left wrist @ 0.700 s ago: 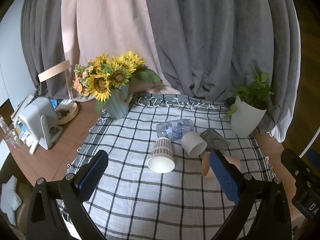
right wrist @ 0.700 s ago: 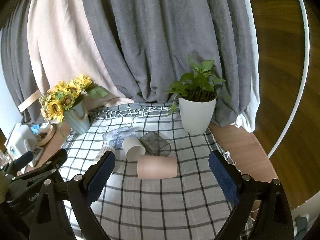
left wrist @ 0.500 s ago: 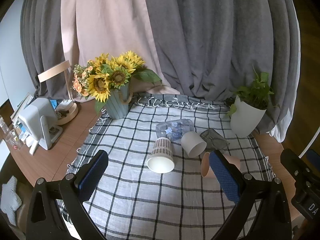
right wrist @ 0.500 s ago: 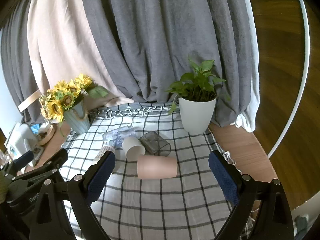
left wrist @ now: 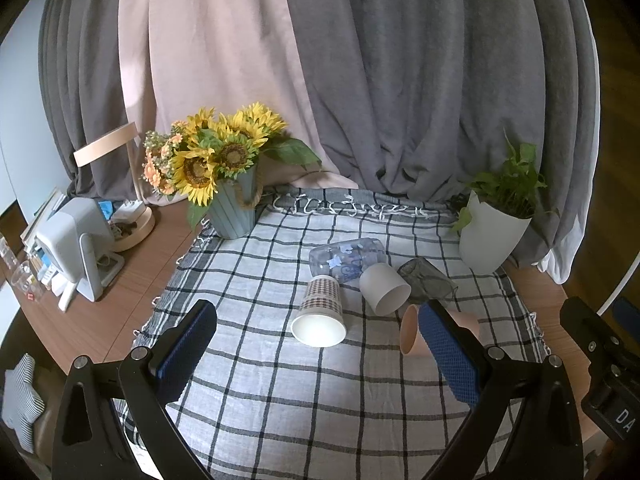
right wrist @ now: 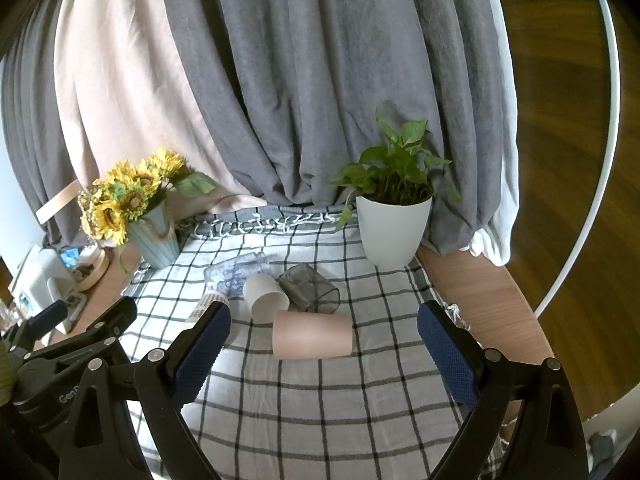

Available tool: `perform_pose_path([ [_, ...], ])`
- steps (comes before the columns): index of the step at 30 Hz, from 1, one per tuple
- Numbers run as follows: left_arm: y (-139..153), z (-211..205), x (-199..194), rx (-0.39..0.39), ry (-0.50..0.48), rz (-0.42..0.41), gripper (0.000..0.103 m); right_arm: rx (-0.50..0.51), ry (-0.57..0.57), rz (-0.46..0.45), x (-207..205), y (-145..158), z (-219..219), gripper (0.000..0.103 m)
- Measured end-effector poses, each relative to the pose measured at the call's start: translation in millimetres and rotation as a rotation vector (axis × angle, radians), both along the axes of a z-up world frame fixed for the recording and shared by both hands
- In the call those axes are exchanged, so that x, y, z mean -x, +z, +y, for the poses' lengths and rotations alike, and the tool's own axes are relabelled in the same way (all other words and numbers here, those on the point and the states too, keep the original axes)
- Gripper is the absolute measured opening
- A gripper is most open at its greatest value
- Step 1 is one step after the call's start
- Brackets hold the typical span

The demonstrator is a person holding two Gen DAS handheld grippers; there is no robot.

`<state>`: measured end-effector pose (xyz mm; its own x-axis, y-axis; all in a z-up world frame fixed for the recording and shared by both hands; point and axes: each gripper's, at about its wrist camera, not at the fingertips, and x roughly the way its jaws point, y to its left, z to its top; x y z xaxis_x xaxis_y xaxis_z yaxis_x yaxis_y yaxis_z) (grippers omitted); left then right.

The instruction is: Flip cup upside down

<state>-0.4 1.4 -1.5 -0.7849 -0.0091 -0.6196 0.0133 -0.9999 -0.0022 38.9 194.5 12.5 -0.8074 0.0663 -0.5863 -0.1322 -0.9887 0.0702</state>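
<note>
- Heavy grey curtains (left wrist: pixel 420 80) hang across the far side, with 1 pale pink curtain panel (left wrist: pixel 208 60) at far left.
- A wooden table (right wrist: pixel 476 292) carries a white cloth with a black check (left wrist: pixel 320 392), fringed along its far edge.
- Dark wood flooring (right wrist: pixel 560 128) shows at right.
- Soft daylight falls on the cloth.
- A pale wall (left wrist: pixel 16 92) edges the far left.

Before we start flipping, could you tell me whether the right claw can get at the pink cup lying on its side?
Probably yes: the right claw is open, and the pink cup lies just ahead with nothing between.
</note>
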Motion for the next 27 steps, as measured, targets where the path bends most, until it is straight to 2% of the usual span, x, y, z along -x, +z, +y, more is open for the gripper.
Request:
perform_pose_path([
  [27, -0.2, 0.3, 1.1, 0.003, 0.001, -0.003, 0.103, 0.004, 0.001, -0.006, 0.5, -1.3, -0.8, 0.095],
])
